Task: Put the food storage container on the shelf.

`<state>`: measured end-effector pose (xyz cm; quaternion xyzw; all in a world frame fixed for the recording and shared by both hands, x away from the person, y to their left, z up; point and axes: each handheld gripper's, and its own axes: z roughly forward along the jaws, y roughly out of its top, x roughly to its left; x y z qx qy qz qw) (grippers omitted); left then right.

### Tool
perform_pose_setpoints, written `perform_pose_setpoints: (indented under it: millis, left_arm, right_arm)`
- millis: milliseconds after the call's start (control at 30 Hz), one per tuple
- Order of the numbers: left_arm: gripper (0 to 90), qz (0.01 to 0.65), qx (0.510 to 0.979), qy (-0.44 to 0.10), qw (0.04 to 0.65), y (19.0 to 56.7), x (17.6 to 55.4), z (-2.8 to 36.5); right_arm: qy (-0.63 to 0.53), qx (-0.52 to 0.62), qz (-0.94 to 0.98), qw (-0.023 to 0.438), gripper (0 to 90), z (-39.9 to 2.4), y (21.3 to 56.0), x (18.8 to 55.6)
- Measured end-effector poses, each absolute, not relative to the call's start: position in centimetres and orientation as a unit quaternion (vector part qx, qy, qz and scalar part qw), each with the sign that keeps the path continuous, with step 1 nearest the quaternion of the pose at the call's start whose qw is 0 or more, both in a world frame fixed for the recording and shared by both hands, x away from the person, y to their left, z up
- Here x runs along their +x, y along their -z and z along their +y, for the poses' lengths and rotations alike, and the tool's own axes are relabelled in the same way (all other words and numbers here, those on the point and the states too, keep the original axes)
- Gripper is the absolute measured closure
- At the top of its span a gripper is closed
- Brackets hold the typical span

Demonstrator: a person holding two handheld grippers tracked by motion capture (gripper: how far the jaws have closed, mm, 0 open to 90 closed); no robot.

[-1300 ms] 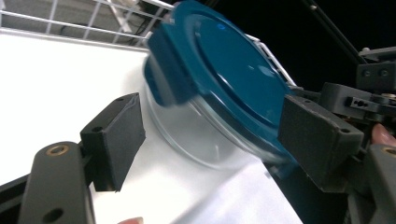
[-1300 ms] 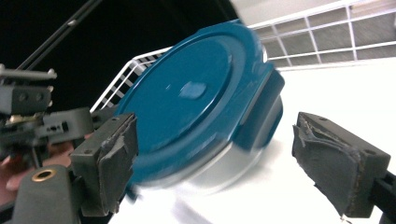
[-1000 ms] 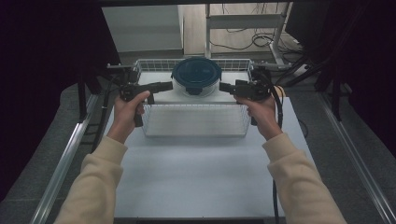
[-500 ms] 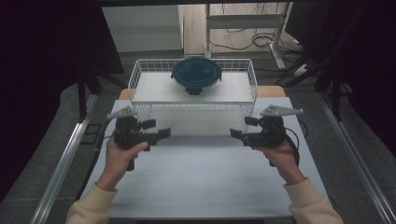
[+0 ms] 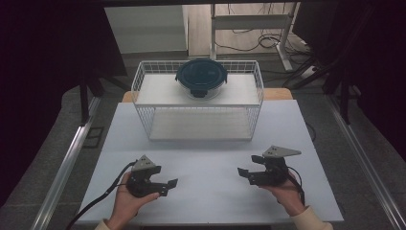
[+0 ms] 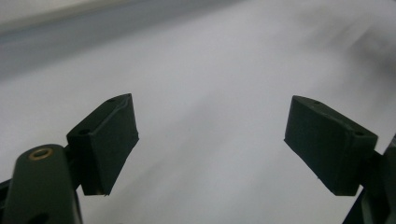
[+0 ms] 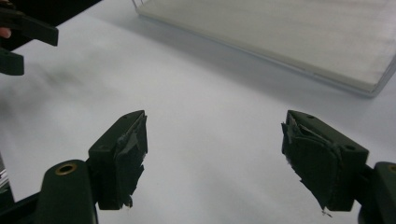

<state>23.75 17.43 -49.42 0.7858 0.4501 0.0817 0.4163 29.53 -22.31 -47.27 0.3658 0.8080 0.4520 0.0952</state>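
Hands rest low at the near table edge in the high view: left gripper (image 5: 168, 184) and right gripper (image 5: 245, 173) face each other, jaws apart and empty, the left's having just been opening. Well ahead of both, the lidded glass container (image 5: 201, 78) sits on the wire rack (image 5: 143, 115).

Left gripper view: spread pads (image 6: 108, 140) over bare table (image 6: 205, 140).

Right gripper view: pads (image 7: 126, 154) apart; rack ahead. Placement looks finished; next, I'd judge, is parking.

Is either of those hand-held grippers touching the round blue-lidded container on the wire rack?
Apart. In the high view the left gripper and right gripper are near the table's front edge, while the container sits on the wire rack farther back.
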Motion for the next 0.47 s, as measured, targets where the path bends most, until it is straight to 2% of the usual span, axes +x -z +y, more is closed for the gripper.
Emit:
perform_pose_setpoints:
  millis: [467]
  left_arm:
    - [18.0,0.453,0.779,-0.083,0.425,49.85,23.41,17.87]
  right_arm:
    - [-0.459,0.384,0.795,0.095,19.1,-22.51,47.87,29.68]
